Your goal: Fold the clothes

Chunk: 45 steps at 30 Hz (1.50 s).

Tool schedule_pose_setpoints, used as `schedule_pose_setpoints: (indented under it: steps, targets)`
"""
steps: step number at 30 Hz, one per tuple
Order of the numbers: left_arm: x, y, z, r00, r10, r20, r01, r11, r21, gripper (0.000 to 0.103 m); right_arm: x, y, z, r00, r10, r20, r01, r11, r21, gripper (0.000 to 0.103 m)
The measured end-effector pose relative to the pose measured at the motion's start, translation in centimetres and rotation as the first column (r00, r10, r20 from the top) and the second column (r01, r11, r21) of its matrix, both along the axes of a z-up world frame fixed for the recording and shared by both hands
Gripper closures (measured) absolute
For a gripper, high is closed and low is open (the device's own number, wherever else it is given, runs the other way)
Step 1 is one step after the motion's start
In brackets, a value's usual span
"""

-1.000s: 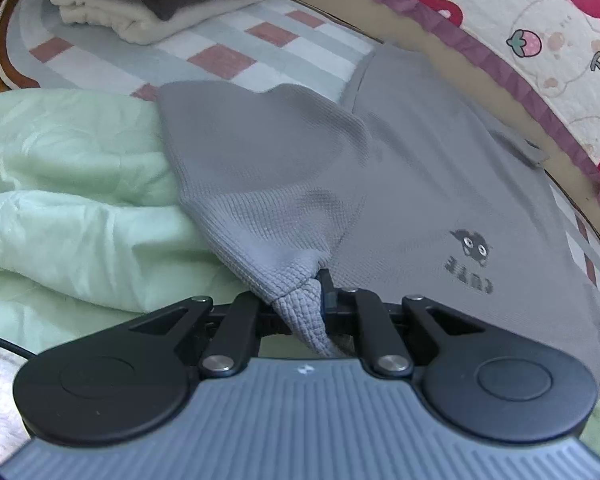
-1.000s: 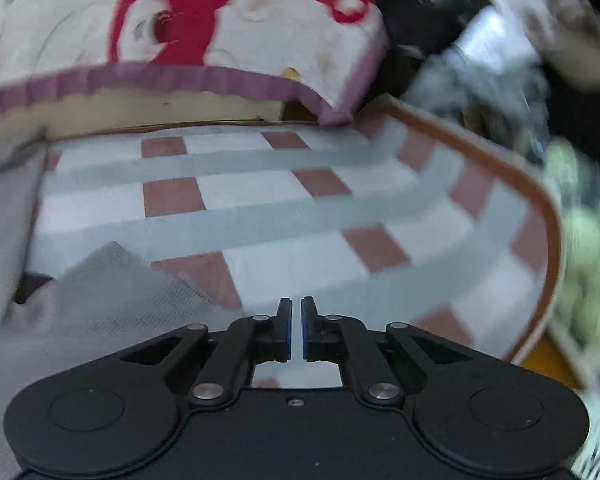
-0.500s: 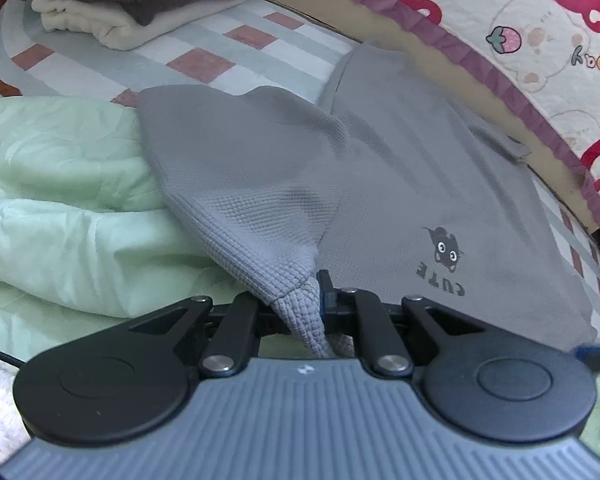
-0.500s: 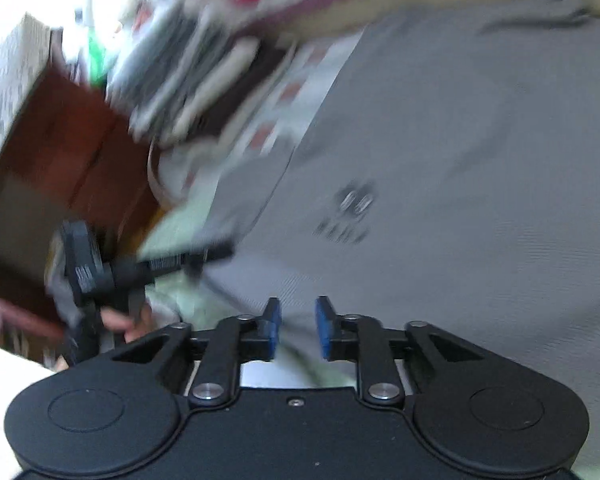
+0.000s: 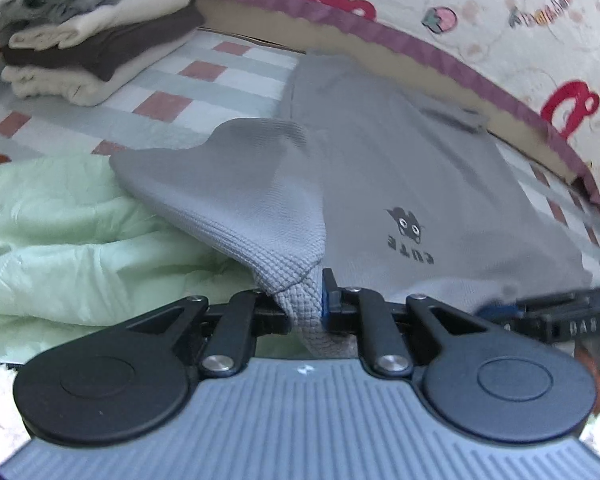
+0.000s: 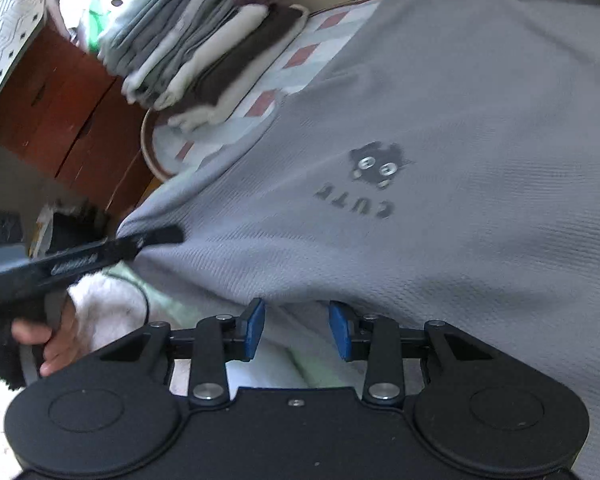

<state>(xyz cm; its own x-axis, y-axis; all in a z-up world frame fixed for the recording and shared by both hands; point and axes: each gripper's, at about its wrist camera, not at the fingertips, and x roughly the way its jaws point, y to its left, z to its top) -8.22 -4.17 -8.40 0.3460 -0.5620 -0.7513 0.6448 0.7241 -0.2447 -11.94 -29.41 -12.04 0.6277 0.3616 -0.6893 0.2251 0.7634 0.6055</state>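
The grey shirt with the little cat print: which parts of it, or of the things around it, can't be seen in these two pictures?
- Left wrist view: the grey shirt has its near hem hidden behind the left hand-held gripper, which pinches a corner.
- Left wrist view: the far edge runs under the quilt.
- Right wrist view: the shirt's right side is cut off by the frame; the open right hand-held gripper hides what lies below.
- Right wrist view: the folded stack is blurred.

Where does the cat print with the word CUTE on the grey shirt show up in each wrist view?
Left wrist: the cat print sits right of centre on the grey shirt, just above the left gripper.
Right wrist: cat print at centre, above the right gripper.
Shared landmark: the folded stack, upper left in both.
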Motion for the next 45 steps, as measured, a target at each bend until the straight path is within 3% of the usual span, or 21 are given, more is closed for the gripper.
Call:
schedule_pose_setpoints:
  steps: [3, 8, 13, 15, 19, 20, 22, 23, 29, 32, 34, 35, 38, 42, 43, 44, 45]
  targets:
    - [1.3, 0.5, -0.8, 0.997, 0.047, -0.062, -0.047, 0.999, -0.009, 0.087, 0.2, -1.0, -0.3, 0.999, -0.047, 0.017, 0.047, 0.999, 0.004, 0.061]
    - [3.8, 1.2, -2.4, 0.97, 0.143, -0.199, -0.147, 0.989, -0.004, 0.084, 1.2, -2.2, -1.4, 0.993, -0.121, 0.015, 0.12, 0.992, 0.044, 0.061]
    - [4.8, -0.4, -3.1, 0.971, 0.145, -0.19, -0.146, 0.989, 0.009, 0.084, 1.8, -2.5, -1.5, 0.991, -0.13, 0.035, 0.127, 0.988, 0.083, 0.057]
    - [5.2, -0.7, -3.4, 0.971, 0.152, -0.184, -0.155, 0.988, -0.002, 0.084, 2.4, -2.3, -1.4, 0.995, -0.092, 0.046, 0.088, 0.993, 0.08, 0.051]
    - [5.8, -0.5, -3.6, 0.965, 0.168, -0.2, -0.184, 0.981, -0.061, 0.084, 3.6, -0.9, -1.4, 0.998, 0.011, 0.058, -0.012, 1.0, 0.025, 0.051]
    - [5.9, -0.4, -3.5, 0.965, 0.169, -0.201, -0.187, 0.979, -0.075, 0.084, 3.7, -0.3, -1.2, 0.994, 0.057, 0.091, -0.056, 0.998, -0.012, 0.053]
    - [5.9, -0.2, -3.4, 0.964, 0.172, -0.202, -0.195, 0.976, -0.1, 0.085, 3.8, 1.1, -0.8, 0.977, 0.153, 0.149, -0.14, 0.985, -0.098, 0.075]
    - [5.9, -0.1, -3.4, 0.964, 0.173, -0.203, -0.197, 0.975, -0.104, 0.085, 3.7, 1.7, -0.7, 0.967, 0.196, 0.164, -0.174, 0.975, -0.14, 0.093]
    - [6.0, 0.2, -3.1, 0.956, 0.193, -0.219, -0.221, 0.968, -0.114, 0.086, 0.1, 2.4, 1.3, 0.919, 0.302, 0.254, -0.319, 0.947, 0.029, 0.095]
    - [5.7, 0.6, -3.3, 0.942, 0.223, -0.251, -0.255, 0.962, -0.102, 0.085, -0.9, 2.1, 0.7, 0.93, 0.286, 0.232, -0.319, 0.94, 0.118, 0.095]
    - [5.5, 0.9, -3.6, 0.933, 0.243, -0.264, -0.275, 0.957, -0.092, 0.085, -0.9, 1.6, -0.2, 0.951, 0.237, 0.199, -0.27, 0.95, 0.157, 0.091]
    - [5.5, 1.0, -3.7, 0.932, 0.245, -0.266, -0.277, 0.957, -0.091, 0.085, -0.8, 1.4, -0.6, 0.963, 0.205, 0.176, -0.235, 0.957, 0.168, 0.083]
    - [5.5, 1.1, -3.8, 0.929, 0.251, -0.271, -0.284, 0.954, -0.091, 0.085, -0.3, 0.9, -1.9, 0.985, 0.112, 0.128, -0.138, 0.966, 0.22, 0.049]
    - [5.6, 1.0, -4.0, 0.924, 0.264, -0.277, -0.299, 0.95, -0.092, 0.085, 0.9, 1.5, -3.4, 0.991, 0.047, 0.129, -0.08, 0.961, 0.264, 0.043]
    - [5.6, 1.0, -4.0, 0.923, 0.266, -0.277, -0.301, 0.949, -0.091, 0.085, 1.2, 1.9, -3.2, 0.987, 0.064, 0.15, -0.104, 0.957, 0.273, 0.047]
    - [5.6, 1.1, -3.9, 0.923, 0.267, -0.278, -0.302, 0.949, -0.091, 0.085, 1.4, 2.2, -3.0, 0.981, 0.086, 0.175, -0.133, 0.951, 0.278, 0.08]
    - [5.5, 1.3, -3.8, 0.919, 0.272, -0.284, -0.309, 0.947, -0.094, 0.085, 1.3, 2.6, -2.2, 0.967, 0.115, 0.226, -0.171, 0.953, 0.251, 0.097]
